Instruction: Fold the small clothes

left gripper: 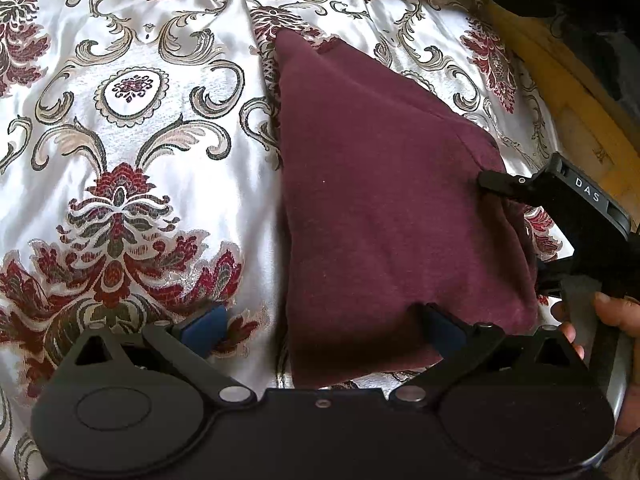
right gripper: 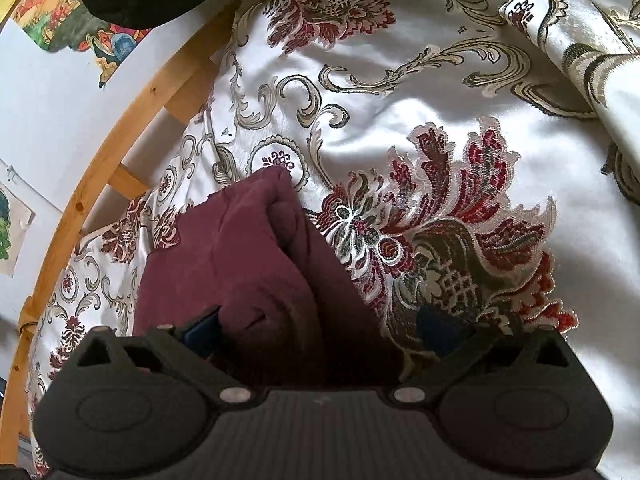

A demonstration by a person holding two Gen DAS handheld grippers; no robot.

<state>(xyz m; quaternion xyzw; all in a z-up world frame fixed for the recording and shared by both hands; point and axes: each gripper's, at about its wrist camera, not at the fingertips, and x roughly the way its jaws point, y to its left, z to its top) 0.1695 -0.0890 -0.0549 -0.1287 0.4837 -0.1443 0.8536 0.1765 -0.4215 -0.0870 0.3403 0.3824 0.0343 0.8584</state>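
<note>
A folded maroon garment [left gripper: 380,200] lies on a white satin bedspread [left gripper: 140,140] with a red and gold floral pattern. My left gripper [left gripper: 324,324] is open at the garment's near edge, one blue pad on the bedspread, the other at the cloth's hem. My right gripper [left gripper: 496,180] reaches in from the right, its tip touching the garment's right edge. In the right wrist view the garment [right gripper: 248,264] shows thick stacked folds, and the right gripper [right gripper: 320,328] is open, its jaws wide apart astride the near end of the folds.
A curved wooden bed frame [right gripper: 120,136] runs along the bedspread's left side, with a white wall and colourful pictures [right gripper: 72,12] behind. A bunched fold of bedspread [right gripper: 580,60] lies at upper right. A dark object [left gripper: 580,0] sits at the far right corner.
</note>
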